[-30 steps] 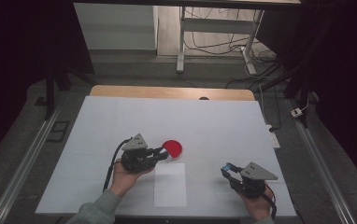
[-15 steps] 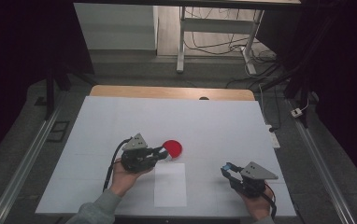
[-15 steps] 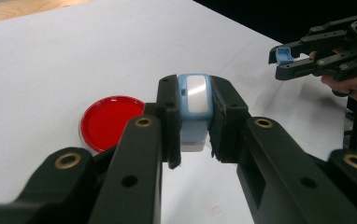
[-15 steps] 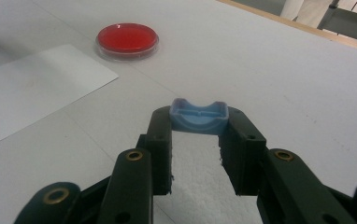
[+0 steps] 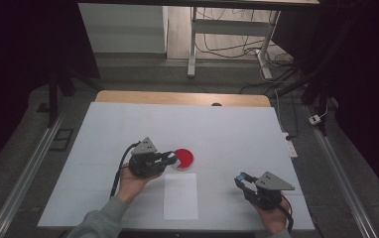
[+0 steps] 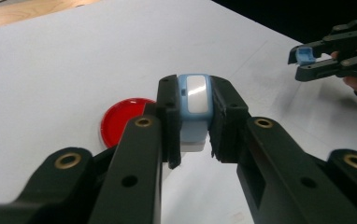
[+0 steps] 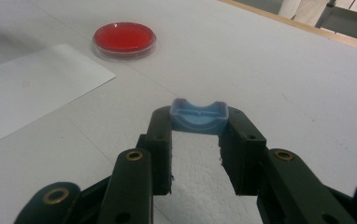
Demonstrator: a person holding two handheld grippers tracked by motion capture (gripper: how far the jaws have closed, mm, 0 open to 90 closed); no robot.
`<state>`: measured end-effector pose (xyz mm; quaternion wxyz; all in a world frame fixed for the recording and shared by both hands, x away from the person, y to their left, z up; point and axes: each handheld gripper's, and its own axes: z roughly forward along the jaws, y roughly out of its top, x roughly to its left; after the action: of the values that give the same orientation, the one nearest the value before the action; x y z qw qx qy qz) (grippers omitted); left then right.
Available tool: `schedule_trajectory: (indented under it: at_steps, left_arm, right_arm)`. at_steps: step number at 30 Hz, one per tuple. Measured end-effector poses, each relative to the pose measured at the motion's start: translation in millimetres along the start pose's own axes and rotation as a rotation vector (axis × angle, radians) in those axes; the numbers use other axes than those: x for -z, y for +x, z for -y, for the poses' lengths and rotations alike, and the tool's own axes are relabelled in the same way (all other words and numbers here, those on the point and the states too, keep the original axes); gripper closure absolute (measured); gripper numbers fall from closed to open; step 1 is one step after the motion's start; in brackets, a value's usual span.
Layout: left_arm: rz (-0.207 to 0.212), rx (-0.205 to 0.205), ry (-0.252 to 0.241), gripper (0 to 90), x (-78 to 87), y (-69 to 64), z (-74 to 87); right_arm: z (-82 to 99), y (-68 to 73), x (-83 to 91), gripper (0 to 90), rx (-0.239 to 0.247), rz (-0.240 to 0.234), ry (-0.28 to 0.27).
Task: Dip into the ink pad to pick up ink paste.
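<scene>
Both grippers are loaded. The left gripper [image 6: 193, 140] has its jaws clamped on a light-blue block with a pale glossy inset on its upper face [image 6: 194, 100], possibly a stamp or small capped device, I cannot tell which; below the blue part a white base shows between the jaws. The right gripper [image 7: 197, 140] pinches a blue cap-like piece [image 7: 198, 115], a shallow moulded plastic shell with a scooped rim and an inner ridge, held at the very jaw tips. Judging by matching colour, the two pieces look like body and cap of one item, now apart; if so, separating them is done, and what is left is to use the body on the sheet or the dish, then recap. That is my reading, not observed. In the high view the left gripper [image 5: 165, 159] hovers just beside the red dish [image 5: 185, 157], with the held block near the dish's left edge; the right gripper [image 5: 242, 179] sits well apart, toward the near right of the table [image 5: 237, 129]. The dish is a round, clear-walled, shallow petri-type dish with a smooth glossy red fill. A plain white sheet of paper [image 5: 180, 196] lies flat just below the dish, matte, rectangular. The table cover is matte white with faint crease lines.
</scene>
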<state>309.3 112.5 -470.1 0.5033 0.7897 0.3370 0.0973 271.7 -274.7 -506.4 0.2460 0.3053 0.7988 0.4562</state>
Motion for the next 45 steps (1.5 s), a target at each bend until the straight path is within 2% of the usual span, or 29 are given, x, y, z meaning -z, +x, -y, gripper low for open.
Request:
schedule_trajectory:
  at_steps: [8,15,24,28,32,36,45]
  left_arm:
    - [-0.014,-0.026,0.005,75.9,-2.2,3.9,-8.3]
    - [-0.018,-0.027,0.025,75.9,-4.8,10.2,-14.6]
    - [0.006,-0.024,0.056,75.9,-15.0,15.3,-14.6]
    - [0.014,-0.034,0.081,75.9,-22.0,15.7,-14.6]
    - [-0.005,-0.048,0.119,75.9,-31.8,16.2,-13.3]
    - [-0.028,-0.058,0.137,75.9,-40.1,17.9,-12.0]
    - [-0.032,-0.062,0.164,75.9,-54.5,19.7,-8.7]
  right_arm:
    - [0.4,-1.3,0.2,64.9,-0.004,0.007,0.003]
    - [0.1,-1.7,0.8,64.9,-0.008,0.010,0.000]
    - [0.6,-2.3,0.9,64.9,-0.008,0.011,-0.001]
    - [0.4,-2.7,0.3,64.9,-0.006,0.012,0.001]
    - [0.4,-2.2,0.3,64.9,-0.004,0.009,0.000]
    - [0.5,-2.2,-0.2,64.9,-0.003,0.008,0.003]
    - [0.7,-2.2,-1.2,64.9,-0.002,0.009,0.010]
